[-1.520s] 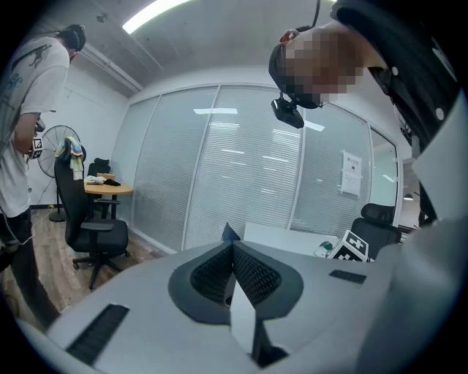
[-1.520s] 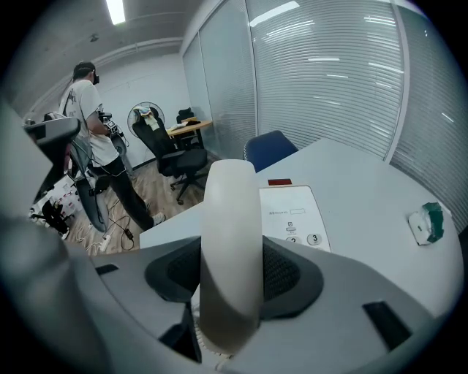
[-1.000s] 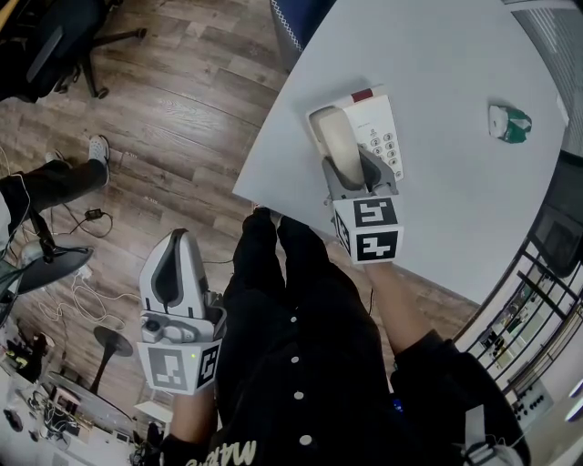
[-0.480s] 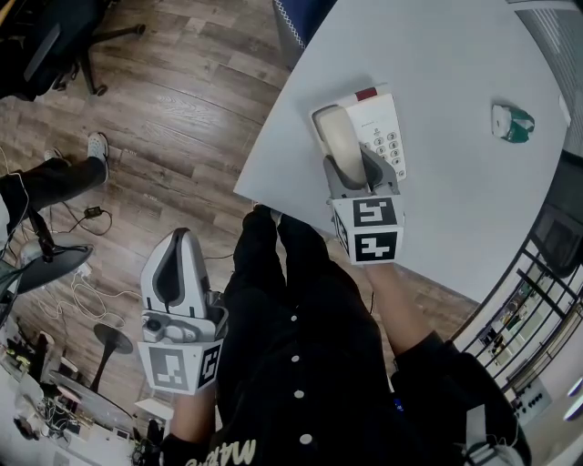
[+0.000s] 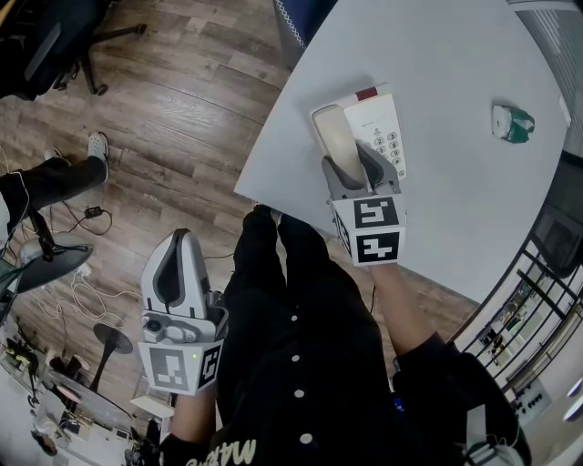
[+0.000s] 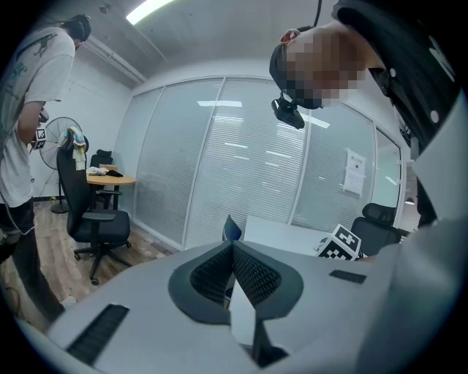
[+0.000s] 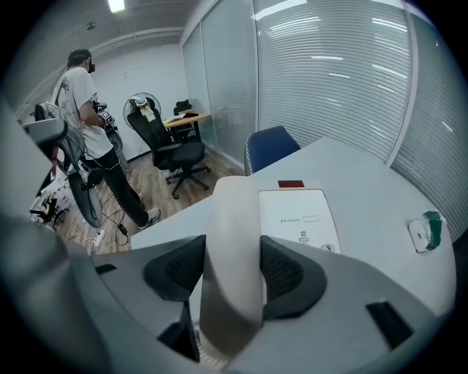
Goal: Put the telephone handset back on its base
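The cream handset (image 5: 335,141) lies along the left side of the white telephone base (image 5: 384,127) on the grey table (image 5: 455,200). My right gripper (image 5: 353,168) straddles the handset's near end, and its jaws are opening with the handset (image 7: 232,248) between them. The pads sit close beside it, and no clear squeeze shows. The base's keypad (image 7: 300,212) lies just right of the handset. My left gripper (image 5: 178,250) hangs over the wooden floor, well left of the table. It is shut with nothing in it, and its fingers (image 6: 212,274) meet.
A small green-and-white object (image 5: 508,122) lies on the table's far right. A blue chair (image 5: 296,18) stands at the table's far edge. Over on the left, near a black office chair (image 5: 55,45), stands a person (image 7: 80,109). The table's near-left edge (image 5: 264,196) is close to my legs.
The right gripper's fingers have spread slightly around the handset, which stays lying on the base. The left gripper has not moved.
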Demonstrator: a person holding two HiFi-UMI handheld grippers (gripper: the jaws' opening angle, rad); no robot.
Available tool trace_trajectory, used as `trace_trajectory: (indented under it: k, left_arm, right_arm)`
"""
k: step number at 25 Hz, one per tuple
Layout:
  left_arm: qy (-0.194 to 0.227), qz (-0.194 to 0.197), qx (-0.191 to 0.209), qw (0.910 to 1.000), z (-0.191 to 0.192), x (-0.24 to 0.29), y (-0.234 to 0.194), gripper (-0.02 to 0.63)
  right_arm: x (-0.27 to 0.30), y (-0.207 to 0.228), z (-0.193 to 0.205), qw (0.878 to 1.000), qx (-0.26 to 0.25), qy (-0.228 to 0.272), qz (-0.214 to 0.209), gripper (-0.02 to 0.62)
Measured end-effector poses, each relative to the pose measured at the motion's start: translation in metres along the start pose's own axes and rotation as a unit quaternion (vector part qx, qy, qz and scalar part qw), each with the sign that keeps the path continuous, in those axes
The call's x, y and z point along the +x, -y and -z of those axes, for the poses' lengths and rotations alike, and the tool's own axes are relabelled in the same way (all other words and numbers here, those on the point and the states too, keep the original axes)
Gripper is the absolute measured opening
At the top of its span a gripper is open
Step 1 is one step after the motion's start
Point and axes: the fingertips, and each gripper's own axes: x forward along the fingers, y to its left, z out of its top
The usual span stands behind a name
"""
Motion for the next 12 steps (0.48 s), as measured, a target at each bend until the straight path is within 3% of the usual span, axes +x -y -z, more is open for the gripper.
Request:
trace_trajectory:
  k: [12]
  left_arm:
    - [0.021,0.014,0.018,0.9995,-0.02,-0.002,0.011,0.014]
  right_arm:
    - [-0.031,0.002,-0.025,0.998,-0.022,0.063,-0.007,0.25]
